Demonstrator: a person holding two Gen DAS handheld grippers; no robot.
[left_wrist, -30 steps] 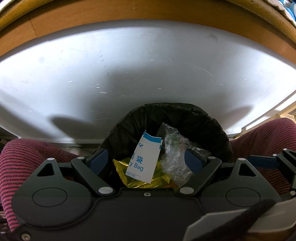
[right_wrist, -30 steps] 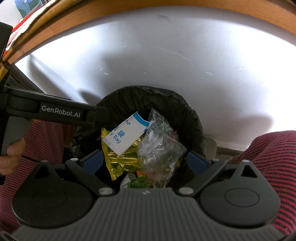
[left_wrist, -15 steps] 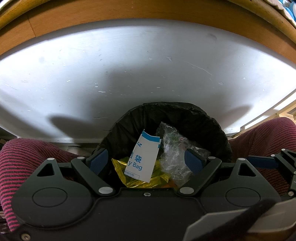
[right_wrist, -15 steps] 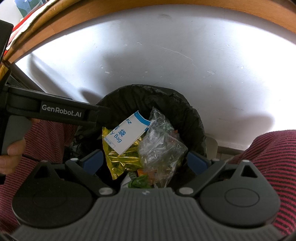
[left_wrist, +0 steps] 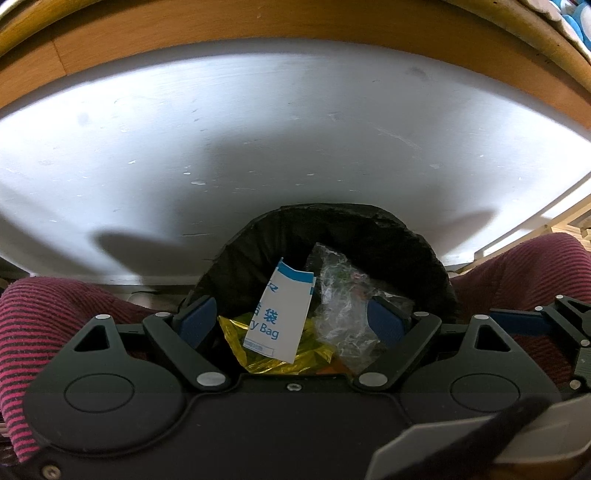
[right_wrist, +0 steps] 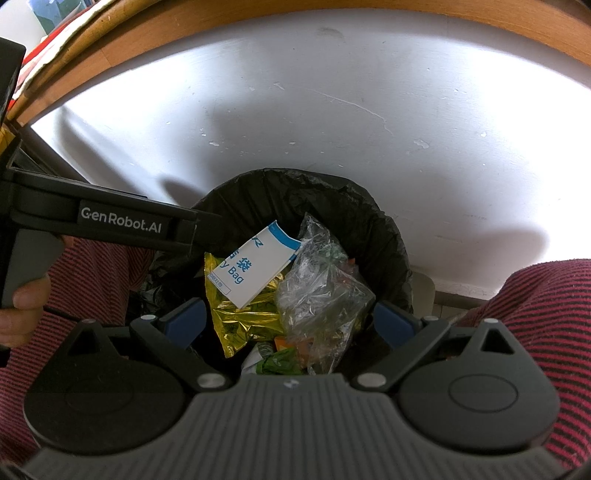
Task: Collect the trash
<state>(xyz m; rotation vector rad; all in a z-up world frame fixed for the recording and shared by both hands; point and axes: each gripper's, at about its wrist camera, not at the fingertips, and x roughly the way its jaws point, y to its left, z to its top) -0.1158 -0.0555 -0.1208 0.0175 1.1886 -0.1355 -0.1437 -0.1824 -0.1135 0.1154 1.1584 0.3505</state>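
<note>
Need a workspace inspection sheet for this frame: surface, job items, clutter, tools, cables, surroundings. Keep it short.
Surface: white wall behind the bin; floor barely visible.
Job's things: bin with black liner, holding a white-and-blue paper bag on top, a gold foil wrapper, a crumpled clear plastic bag and green scraps lower down.
Clutter: nothing seen outside the bin.
Tools: left tool open, empty, above the bin; right tool open, empty, above the bin.
Cables: thin dark cord by the hand on the left tool's handle.
Surroundings: wooden edge overhead; person's striped red legs either side of the bin.
</note>
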